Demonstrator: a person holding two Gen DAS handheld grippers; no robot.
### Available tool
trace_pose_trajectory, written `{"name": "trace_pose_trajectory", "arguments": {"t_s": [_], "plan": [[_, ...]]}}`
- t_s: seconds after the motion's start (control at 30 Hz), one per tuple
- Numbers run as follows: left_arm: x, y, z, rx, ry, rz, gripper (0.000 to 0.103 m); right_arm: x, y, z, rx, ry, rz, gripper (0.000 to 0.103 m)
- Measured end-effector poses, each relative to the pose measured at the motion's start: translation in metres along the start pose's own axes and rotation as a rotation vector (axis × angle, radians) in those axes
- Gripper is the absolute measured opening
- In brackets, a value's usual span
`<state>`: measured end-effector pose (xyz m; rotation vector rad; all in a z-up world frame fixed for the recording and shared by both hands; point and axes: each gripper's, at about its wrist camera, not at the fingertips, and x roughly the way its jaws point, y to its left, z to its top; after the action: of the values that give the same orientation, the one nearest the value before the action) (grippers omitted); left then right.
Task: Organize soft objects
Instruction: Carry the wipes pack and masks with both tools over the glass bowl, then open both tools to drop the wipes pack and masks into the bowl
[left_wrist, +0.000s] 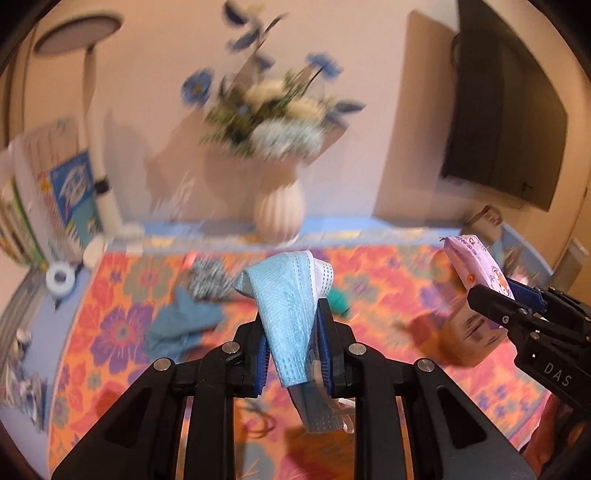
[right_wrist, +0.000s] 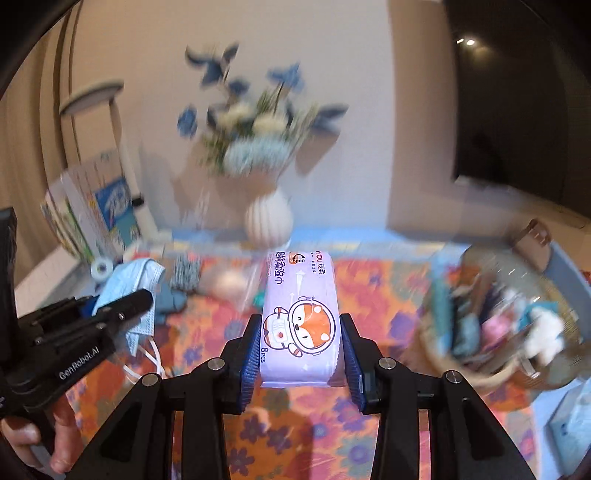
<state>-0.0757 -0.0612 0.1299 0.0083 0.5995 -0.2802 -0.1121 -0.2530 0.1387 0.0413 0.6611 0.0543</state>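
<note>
The left gripper (left_wrist: 291, 354) is pinching a limp, light blue pleated face mask (left_wrist: 286, 314) mid-fold, while the right gripper (right_wrist: 297, 354) is squeezing a squashy lilac wipes packet (right_wrist: 299, 314) across its sides.

Warm light, motion-blurred fisheye background

the wipes pack (right_wrist: 298, 325) reads "open" on an orange tab at its far end and "8pcs" beside the cartoon fox, with chinese characters along one edge. the left gripper (right_wrist: 122, 306) body reads "genrobot.ai". in the left view, the right gripper (left_wrist: 491, 295) body reads "das".
</note>
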Motion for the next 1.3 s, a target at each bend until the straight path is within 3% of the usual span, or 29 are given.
{"name": "trace_pose_trajectory", "arguments": {"t_s": [0.2,0.63,0.9,1.13,1.17,1.2,1.23,1.3], "plan": [[-0.018,-0.061,0.043,0.087,-0.084,-0.081,0.019,-0.044,-0.045,0.027,0.064,-0.095,-0.058,0.039],[-0.003,-0.19,0.106,0.212,-0.07,-0.284,0.019,-0.101,-0.167,0.044,0.257,-0.208,-0.208,0.039],[0.047,-0.272,0.126,0.275,0.089,-0.412,0.019,-0.082,-0.249,0.04,0.474,-0.137,-0.286,0.039],[0.085,-0.308,0.118,0.281,0.175,-0.469,0.02,-0.053,-0.276,0.024,0.541,-0.053,-0.314,0.039],[0.087,-0.313,0.118,0.284,0.177,-0.475,0.024,-0.051,-0.278,0.022,0.545,-0.047,-0.319,0.039],[0.09,-0.317,0.116,0.287,0.177,-0.488,0.038,-0.049,-0.281,0.021,0.552,-0.037,-0.322,0.041],[0.091,-0.32,0.114,0.287,0.173,-0.496,0.043,-0.046,-0.285,0.018,0.563,-0.021,-0.322,0.042],[0.092,-0.324,0.11,0.291,0.154,-0.493,0.046,-0.045,-0.288,0.016,0.571,-0.014,-0.314,0.042]]}}
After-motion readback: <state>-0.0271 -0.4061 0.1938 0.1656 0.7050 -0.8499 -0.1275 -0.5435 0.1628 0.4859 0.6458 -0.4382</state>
